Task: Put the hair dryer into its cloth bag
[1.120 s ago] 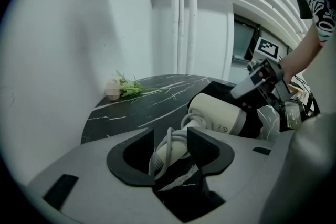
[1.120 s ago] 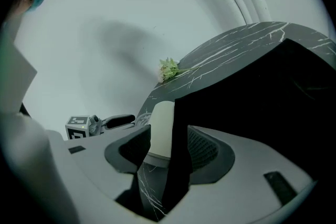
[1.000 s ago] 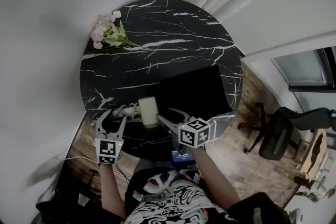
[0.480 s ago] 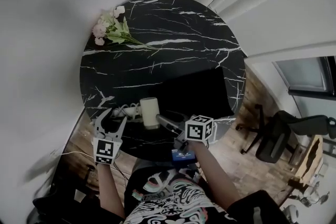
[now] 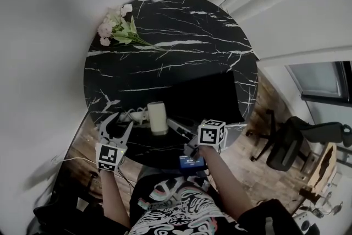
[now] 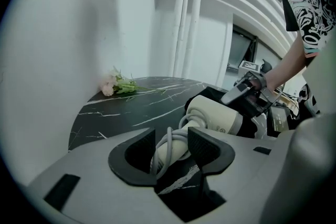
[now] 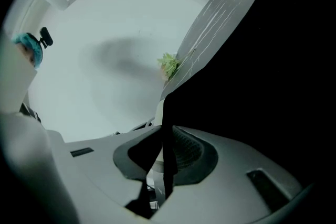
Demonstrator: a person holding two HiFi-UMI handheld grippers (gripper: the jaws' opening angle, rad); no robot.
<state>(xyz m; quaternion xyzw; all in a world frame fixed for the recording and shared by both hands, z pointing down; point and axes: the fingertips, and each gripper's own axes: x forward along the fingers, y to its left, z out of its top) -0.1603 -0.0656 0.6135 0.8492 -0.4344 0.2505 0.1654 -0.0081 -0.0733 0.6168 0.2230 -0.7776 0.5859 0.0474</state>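
Head view: a round black marble tabletop (image 5: 165, 36) carries flowers (image 5: 116, 27) at its far left, a black cloth bag (image 5: 203, 96) lying flat at near right, and the cream hair dryer (image 5: 158, 117) at the near edge, just left of the bag and wholly outside it. Both forearms reach in from the near side. The left tongs (image 5: 121, 123) point away from the person just near-left of the dryer, and the right tongs (image 5: 179, 125) angle toward the far left at the bag's near-left corner. Left gripper view: the tongs stand wide apart and grip nothing; the dryer's handle and wound cord (image 6: 169, 140) lie in line with the gap, just beyond it. Right gripper view: the tongs are drawn almost together on a thin edge of the black cloth, which rises as a sheet across the right of the view. The step in hand appears to be opening the bag's mouth. The next move probably calls for the left tongs to take the dryer and feed it in.
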